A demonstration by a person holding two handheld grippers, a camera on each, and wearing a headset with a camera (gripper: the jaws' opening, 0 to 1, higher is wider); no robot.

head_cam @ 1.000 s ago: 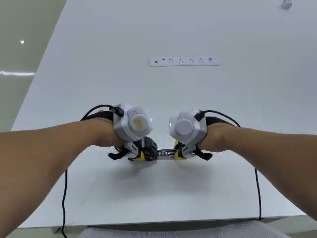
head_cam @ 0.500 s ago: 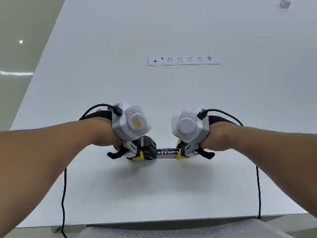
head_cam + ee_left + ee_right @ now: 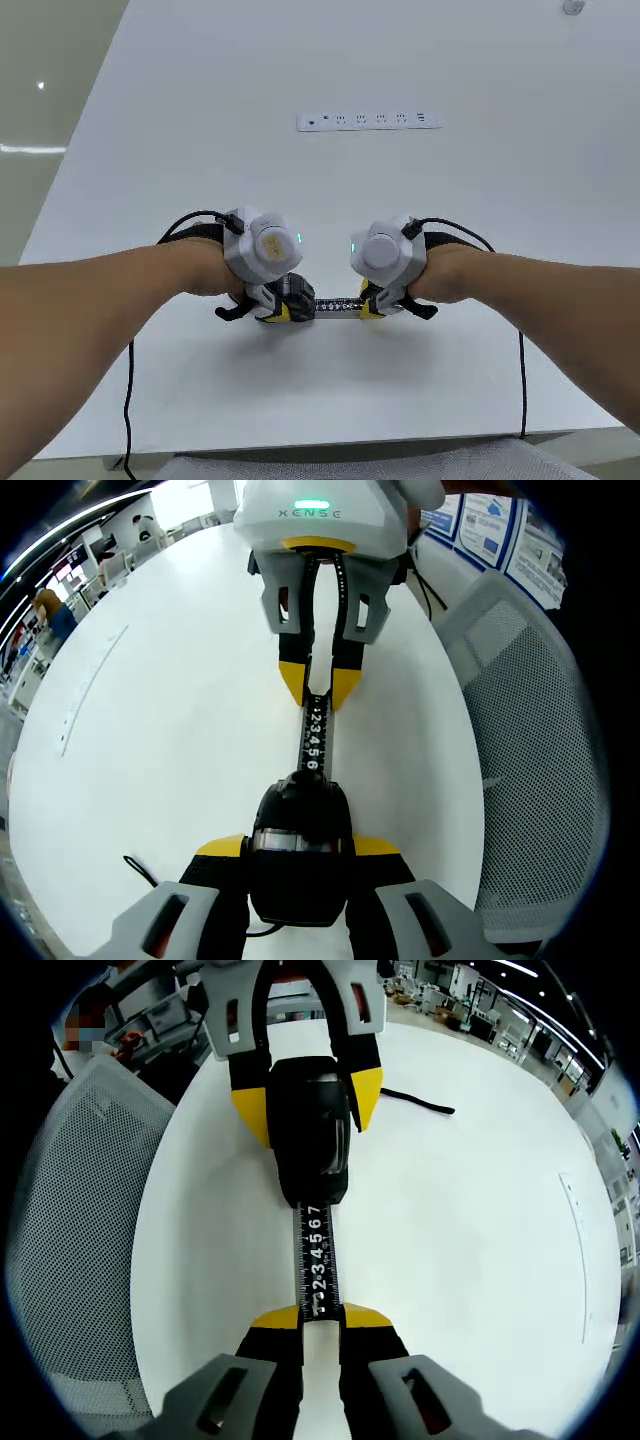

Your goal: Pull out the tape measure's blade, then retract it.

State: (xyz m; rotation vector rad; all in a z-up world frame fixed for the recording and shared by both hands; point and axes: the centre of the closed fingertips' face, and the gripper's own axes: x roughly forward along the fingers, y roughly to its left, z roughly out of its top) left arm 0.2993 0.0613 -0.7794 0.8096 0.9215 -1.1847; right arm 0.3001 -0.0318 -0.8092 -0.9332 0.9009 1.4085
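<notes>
The black tape measure case [image 3: 300, 845] [image 3: 312, 1125] [image 3: 297, 297] sits between the yellow-tipped jaws of my left gripper [image 3: 300, 848] [image 3: 280, 310], which is shut on it. A short length of dark blade [image 3: 313, 738] [image 3: 316, 1260] [image 3: 338, 302] with white numbers runs out of the case to my right gripper [image 3: 318, 1316] [image 3: 372, 305]. That gripper is shut on the blade's end. Both grippers hover low over the white table [image 3: 250, 150] near its front edge, facing each other a short way apart.
A white power strip [image 3: 369, 121] lies flat on the table farther back. A black strap or cable [image 3: 418, 1102] lies on the table behind the left gripper. A grey mesh chair [image 3: 545, 730] stands at the table's near edge. Cables trail from both grippers.
The two grippers have drawn a little farther apart and slightly more blade shows between them.
</notes>
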